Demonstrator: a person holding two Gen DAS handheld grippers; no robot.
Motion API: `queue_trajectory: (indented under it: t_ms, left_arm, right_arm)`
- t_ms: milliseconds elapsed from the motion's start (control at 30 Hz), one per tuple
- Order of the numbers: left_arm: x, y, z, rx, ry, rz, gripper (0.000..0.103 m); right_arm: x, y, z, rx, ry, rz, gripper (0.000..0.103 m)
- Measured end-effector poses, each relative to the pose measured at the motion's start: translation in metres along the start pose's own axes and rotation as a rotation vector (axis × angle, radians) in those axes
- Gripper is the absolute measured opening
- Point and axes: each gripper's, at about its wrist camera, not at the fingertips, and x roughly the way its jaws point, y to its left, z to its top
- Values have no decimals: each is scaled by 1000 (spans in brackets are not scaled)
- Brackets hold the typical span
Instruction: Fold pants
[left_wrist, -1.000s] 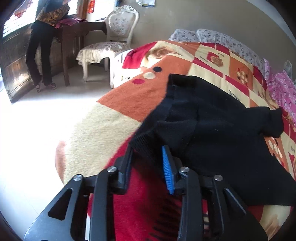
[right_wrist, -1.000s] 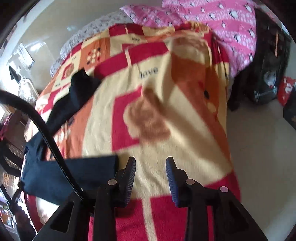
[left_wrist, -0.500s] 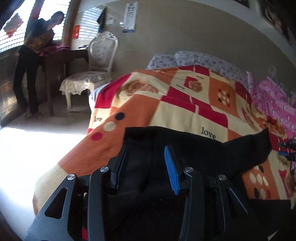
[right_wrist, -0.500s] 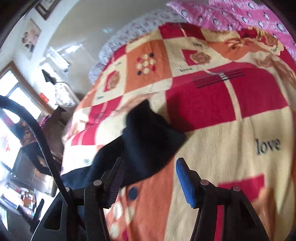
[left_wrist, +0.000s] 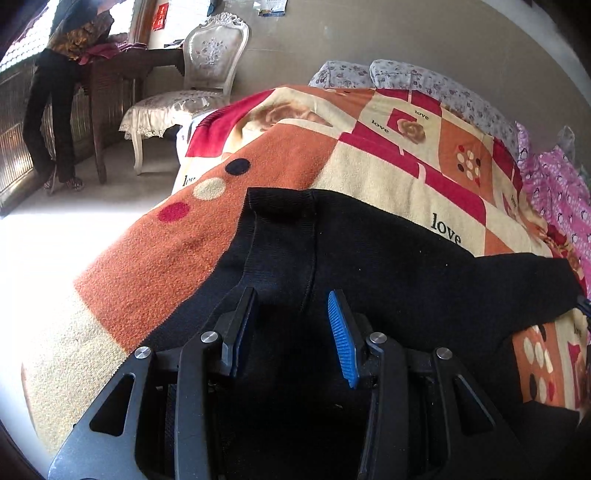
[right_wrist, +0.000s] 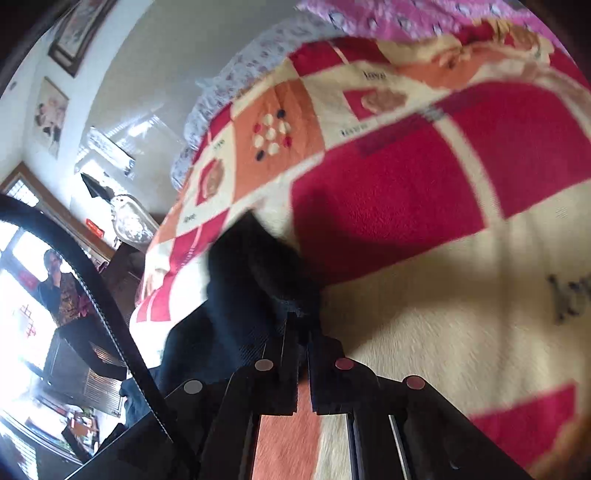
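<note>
Where the patchwork blanket (left_wrist: 303, 155) covers the bed, black pants (left_wrist: 388, 258) lie across it; right gripper (right_wrist: 303, 325) pinches their cuff; left gripper (left_wrist: 291, 325) gapes above them; chair (left_wrist: 199, 85) beyond the blanket

A bed carries everything, covered by a fleece patchwork blanket (left_wrist: 369, 173) of red, orange and cream squares printed with roses, dots and the word "love". Black pants (left_wrist: 388, 266) lie spread directly on the blanket, the ribbed waistband toward the bed's near edge. Floral pillows (left_wrist: 424, 81) rest at the head, and a pink patterned quilt (left_wrist: 565, 199) lies along the far side.
</note>
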Motion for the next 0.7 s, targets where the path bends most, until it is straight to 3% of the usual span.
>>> queue_trajectory:
  t_ms: [133,267,533,633,700]
  left_arm:
    - [0,4,-1,-14,20,-25,38]
    - [4,9,-1,-37,50,-52,38]
    - [4,6,3,-1,95,-61,38]
    - [6,8,22,20,133,-59,38]
    - [10,11,44,36,146,-96,38]
  right_arm:
    - [-73,-7,-26,36,-42,-68,4]
    - [-111,-31,-62,96,-5,-138,4]
    - [-119,-69,-111,148,35,-166,3]
    - [-121,-68,-122,87,10,-152,3]
    - [-126,-78,-125,134,-23,-102,4]
